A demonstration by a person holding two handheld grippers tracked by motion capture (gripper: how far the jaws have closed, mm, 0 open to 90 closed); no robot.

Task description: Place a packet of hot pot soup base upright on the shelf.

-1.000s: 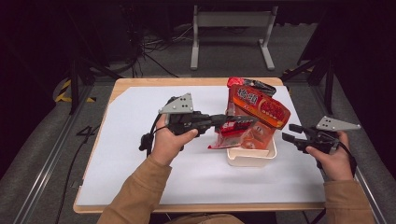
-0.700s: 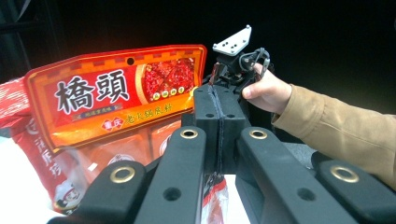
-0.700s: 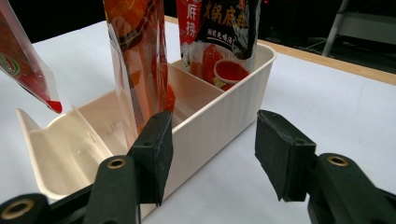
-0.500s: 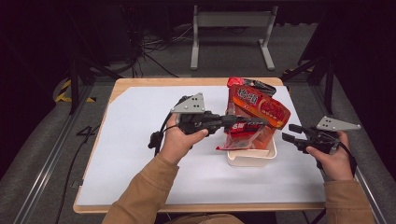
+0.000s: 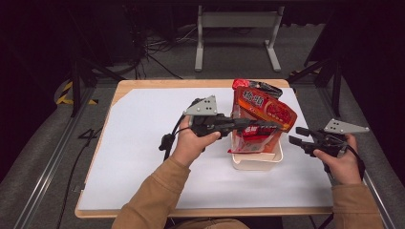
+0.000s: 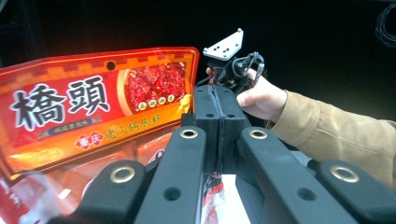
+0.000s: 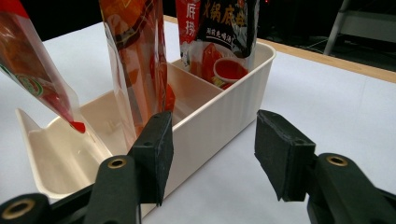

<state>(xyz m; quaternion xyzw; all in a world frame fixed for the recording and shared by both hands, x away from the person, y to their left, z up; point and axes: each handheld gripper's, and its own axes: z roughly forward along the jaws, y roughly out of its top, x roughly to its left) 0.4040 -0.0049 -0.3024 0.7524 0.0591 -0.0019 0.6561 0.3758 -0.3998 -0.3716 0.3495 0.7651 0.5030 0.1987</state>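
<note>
My left gripper is shut on a red and clear sauce pouch, holding it tilted over the near end of a cream divided bin. In the left gripper view the pouch's thin edge shows between the closed jaws. The pouch's lower corner hangs just inside the bin. A big orange-red pouch stands upright in the bin. A dark pouch stands in the far compartment. My right gripper is open beside the bin's right wall, holding nothing.
The bin sits on a white sheet that covers a wooden table. Most of the sheet left of the bin is bare. Dark floor with cables and a metal stand lies beyond the far edge.
My left gripper has carried the red pouch to the right, from beside the bin to over its near compartment. The right gripper has stayed in place.
</note>
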